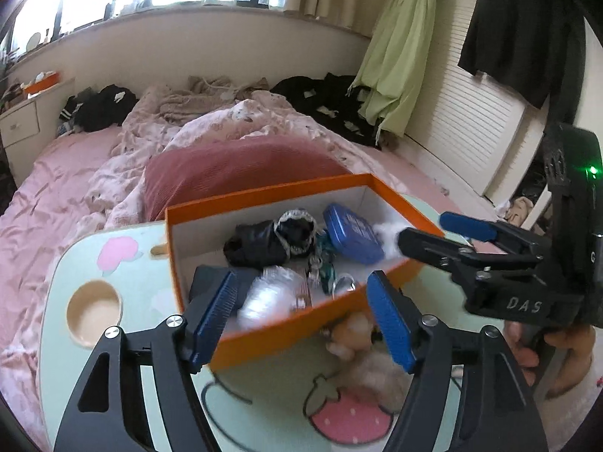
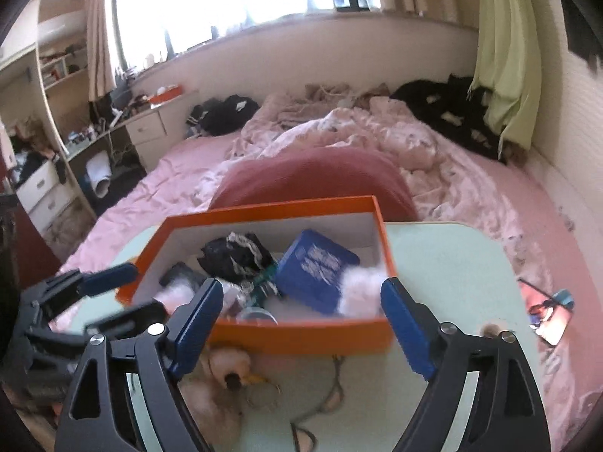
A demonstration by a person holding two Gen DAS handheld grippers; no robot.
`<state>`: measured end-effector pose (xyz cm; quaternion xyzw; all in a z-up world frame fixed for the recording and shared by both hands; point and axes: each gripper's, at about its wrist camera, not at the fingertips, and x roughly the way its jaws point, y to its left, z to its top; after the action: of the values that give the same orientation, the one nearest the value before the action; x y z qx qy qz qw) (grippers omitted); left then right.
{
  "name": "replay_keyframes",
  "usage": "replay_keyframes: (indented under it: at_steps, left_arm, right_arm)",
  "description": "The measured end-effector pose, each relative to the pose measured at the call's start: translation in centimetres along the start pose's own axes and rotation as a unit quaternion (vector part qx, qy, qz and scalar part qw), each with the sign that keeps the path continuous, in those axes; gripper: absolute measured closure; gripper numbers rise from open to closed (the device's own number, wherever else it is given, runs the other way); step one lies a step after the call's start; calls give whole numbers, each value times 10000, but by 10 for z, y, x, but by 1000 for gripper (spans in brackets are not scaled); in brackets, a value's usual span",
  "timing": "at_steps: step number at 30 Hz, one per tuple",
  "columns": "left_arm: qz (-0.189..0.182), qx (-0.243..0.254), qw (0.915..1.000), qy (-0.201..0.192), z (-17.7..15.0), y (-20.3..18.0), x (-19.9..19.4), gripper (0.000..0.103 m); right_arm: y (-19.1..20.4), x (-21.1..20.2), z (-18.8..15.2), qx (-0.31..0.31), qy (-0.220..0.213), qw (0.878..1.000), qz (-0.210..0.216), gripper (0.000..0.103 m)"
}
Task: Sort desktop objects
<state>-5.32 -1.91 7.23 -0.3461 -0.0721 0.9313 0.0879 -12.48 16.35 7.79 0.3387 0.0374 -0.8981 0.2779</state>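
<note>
Left wrist view: left gripper [image 1: 301, 314] fingers apart, empty, over orange box [image 1: 294, 329]; strawberry print [image 1: 348, 414] seen only here
Right wrist view: right gripper [image 2: 307, 326] fingers apart, empty; blue case [image 2: 314, 269] inside box; plush toy [image 2: 222, 373] blurred

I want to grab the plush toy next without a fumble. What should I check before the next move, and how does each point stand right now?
1. Left gripper empty, jaws apart: ok.
2. Right gripper empty, jaws apart: ok.
3. Plush toy out of the orange box, lying on the table against the box's near wall: ok, it remains to be sorted.
4. Clear path to the plush toy: cannot tell; a keyring and cord lie beside it, possibly attached.
5. Room in the box: ok; blue case, black pouch and white fluff leave white floor showing.
6. Grippers clear of each other: ok, apart in both views.
</note>
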Motion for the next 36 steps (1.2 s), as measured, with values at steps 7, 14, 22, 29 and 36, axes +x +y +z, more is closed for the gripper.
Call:
replay_keyframes:
  at_steps: [7, 14, 22, 29, 36]
  left_arm:
    - [32, 177, 9995, 250, -38, -5, -24, 31]
    - [110, 103, 9976, 678, -75, -9, -17, 31]
    - [398, 199, 9953, 864, -93, -12, -4, 18]
    - [553, 421, 9931, 941, -96, -17, 2, 0]
    - [549, 423, 9932, 939, -95, -16, 2, 0]
  right_arm:
    - [1, -31, -56, -216, 333, 9992, 92, 17]
    - [16, -22, -103, -428, 878, 9952, 88, 17]
    - [23, -12, -118, -727, 796, 9936, -338, 0]
    - [21, -13, -120, -705, 733, 9942, -343, 0]
    - [22, -13, -121, -704, 730, 9943, -341, 0]
